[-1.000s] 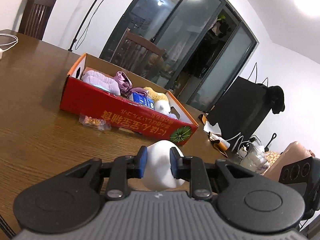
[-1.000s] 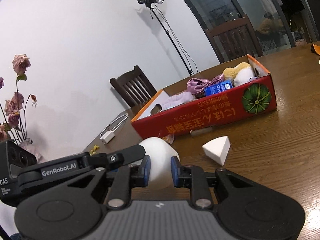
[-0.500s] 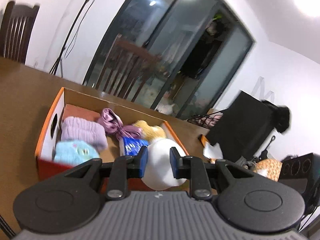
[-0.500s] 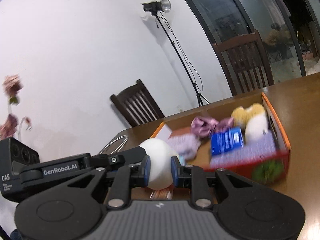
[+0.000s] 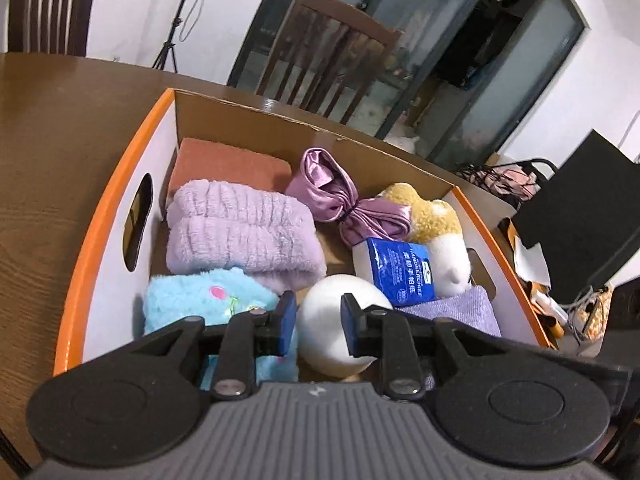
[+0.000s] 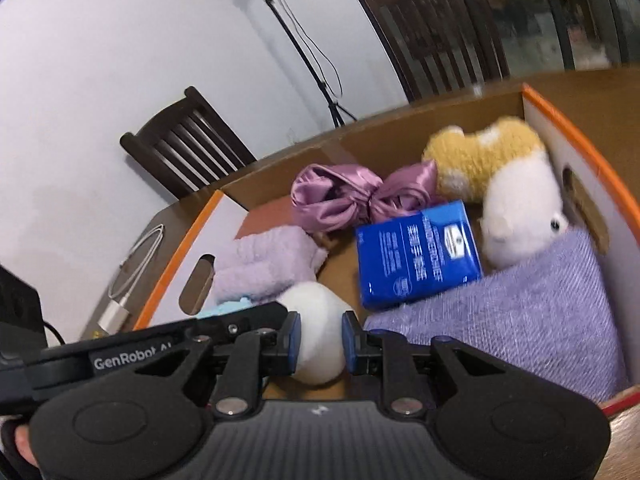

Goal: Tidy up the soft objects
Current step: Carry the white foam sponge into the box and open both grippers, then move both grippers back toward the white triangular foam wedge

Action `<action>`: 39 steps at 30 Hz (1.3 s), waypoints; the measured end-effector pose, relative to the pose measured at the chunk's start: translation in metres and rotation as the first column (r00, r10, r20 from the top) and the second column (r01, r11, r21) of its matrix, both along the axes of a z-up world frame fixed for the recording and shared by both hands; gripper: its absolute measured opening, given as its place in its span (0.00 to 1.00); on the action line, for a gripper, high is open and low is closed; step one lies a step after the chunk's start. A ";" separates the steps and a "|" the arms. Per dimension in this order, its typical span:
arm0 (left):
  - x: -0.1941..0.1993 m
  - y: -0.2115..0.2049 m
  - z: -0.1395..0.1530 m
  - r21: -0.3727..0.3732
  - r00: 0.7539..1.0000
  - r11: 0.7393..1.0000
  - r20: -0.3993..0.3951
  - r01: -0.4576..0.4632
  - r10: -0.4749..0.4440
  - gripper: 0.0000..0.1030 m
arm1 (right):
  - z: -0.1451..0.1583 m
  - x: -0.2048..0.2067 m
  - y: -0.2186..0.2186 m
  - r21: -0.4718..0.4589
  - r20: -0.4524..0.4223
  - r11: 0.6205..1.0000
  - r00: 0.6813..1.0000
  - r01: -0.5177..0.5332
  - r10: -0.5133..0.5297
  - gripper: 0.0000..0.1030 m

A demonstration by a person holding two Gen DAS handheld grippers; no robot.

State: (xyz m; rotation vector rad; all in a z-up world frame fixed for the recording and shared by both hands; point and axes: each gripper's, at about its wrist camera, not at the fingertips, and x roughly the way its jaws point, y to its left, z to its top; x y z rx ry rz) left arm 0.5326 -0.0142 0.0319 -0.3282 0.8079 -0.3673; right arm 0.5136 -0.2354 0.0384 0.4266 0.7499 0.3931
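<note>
Both grippers are shut on one white soft ball (image 5: 340, 322), which also shows in the right wrist view (image 6: 316, 336). My left gripper (image 5: 318, 322) and my right gripper (image 6: 320, 340) hold it over the near part of the orange-rimmed cardboard box (image 5: 116, 208). In the box lie a lilac fluffy towel (image 5: 244, 236), a blue plush (image 5: 208, 304), a purple satin bow (image 5: 344, 200), a blue tissue pack (image 5: 400, 272), a yellow and white plush toy (image 5: 436, 232) and a purple cloth (image 6: 520, 304).
The box stands on a brown wooden table (image 5: 52, 128). Dark wooden chairs (image 5: 332, 52) stand behind it. A white cable and charger (image 6: 128, 276) lie on the table left of the box. A black bag (image 5: 580, 224) is at the right.
Both grippers have carried the white ball up from the table in front of the box to over its inside. The view now looks down into the box.
</note>
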 end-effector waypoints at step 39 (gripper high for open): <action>-0.310 0.021 0.020 0.313 0.889 0.914 0.447 -0.259 0.099 0.98 | 0.004 -0.278 -0.042 -0.329 0.426 0.923 0.903 0.201 -0.045 0.92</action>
